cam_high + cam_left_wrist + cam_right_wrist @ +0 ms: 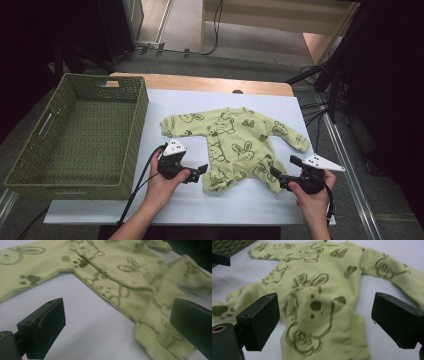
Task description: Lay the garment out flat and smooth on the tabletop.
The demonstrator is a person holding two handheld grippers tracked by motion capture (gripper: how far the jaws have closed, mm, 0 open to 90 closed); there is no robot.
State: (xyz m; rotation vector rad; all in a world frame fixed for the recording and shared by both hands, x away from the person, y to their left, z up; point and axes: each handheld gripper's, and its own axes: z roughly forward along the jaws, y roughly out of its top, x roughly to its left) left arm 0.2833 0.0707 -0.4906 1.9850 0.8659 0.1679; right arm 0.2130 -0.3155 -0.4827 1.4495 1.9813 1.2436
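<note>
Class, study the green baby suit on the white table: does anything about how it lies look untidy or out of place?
Mostly flat, but the baby suit has rumpled, bunched legs at its near end, between the open left claw and right claw. The basket sits apart.

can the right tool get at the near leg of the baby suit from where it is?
Probably yes. The right tool is open and empty, beside the baby suit, with that leg lying flat on the white mat between its jaws and nothing in the way.
</note>
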